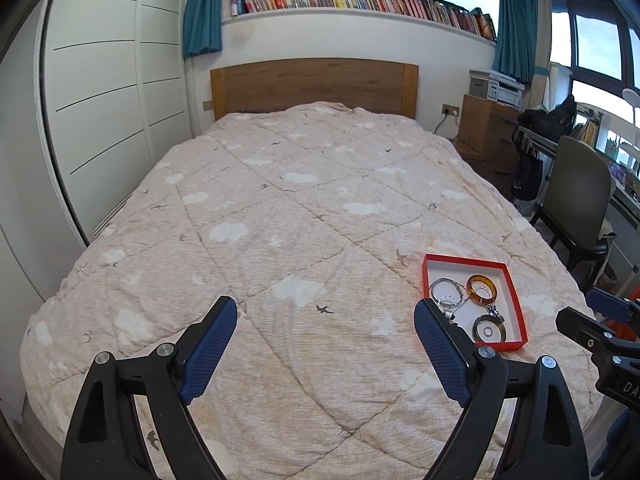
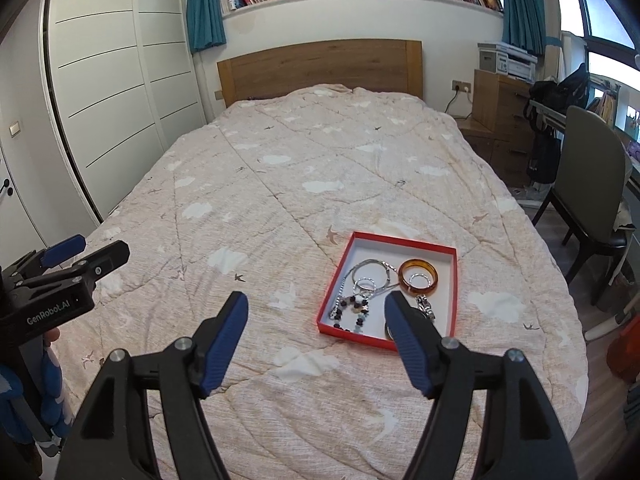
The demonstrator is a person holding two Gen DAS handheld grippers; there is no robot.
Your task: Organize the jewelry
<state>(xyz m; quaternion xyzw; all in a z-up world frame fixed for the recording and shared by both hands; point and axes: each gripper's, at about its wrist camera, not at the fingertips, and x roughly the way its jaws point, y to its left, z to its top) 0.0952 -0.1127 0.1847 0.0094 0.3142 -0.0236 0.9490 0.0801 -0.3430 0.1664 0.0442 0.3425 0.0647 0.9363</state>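
Note:
A red-rimmed white tray (image 1: 464,259) (image 2: 404,241) lies on the bed near its front right. In it lie an amber bangle (image 1: 482,289) (image 2: 418,278), silver bangles (image 1: 445,289) (image 2: 370,270), a beaded bracelet (image 2: 352,312), a dark round piece (image 1: 489,329) and a small metal charm (image 2: 426,307). My left gripper (image 1: 325,312) is open and empty above the quilt, left of the tray. My right gripper (image 2: 317,306) is open and empty, its right finger in front of the tray's near corner.
The bed is covered by a beige quilt (image 1: 300,200) with cloud prints. White wardrobe doors (image 1: 100,100) stand at the left. A wooden headboard (image 2: 320,68) is at the back. A chair (image 2: 588,184) and a wooden dresser (image 2: 500,120) stand at the right.

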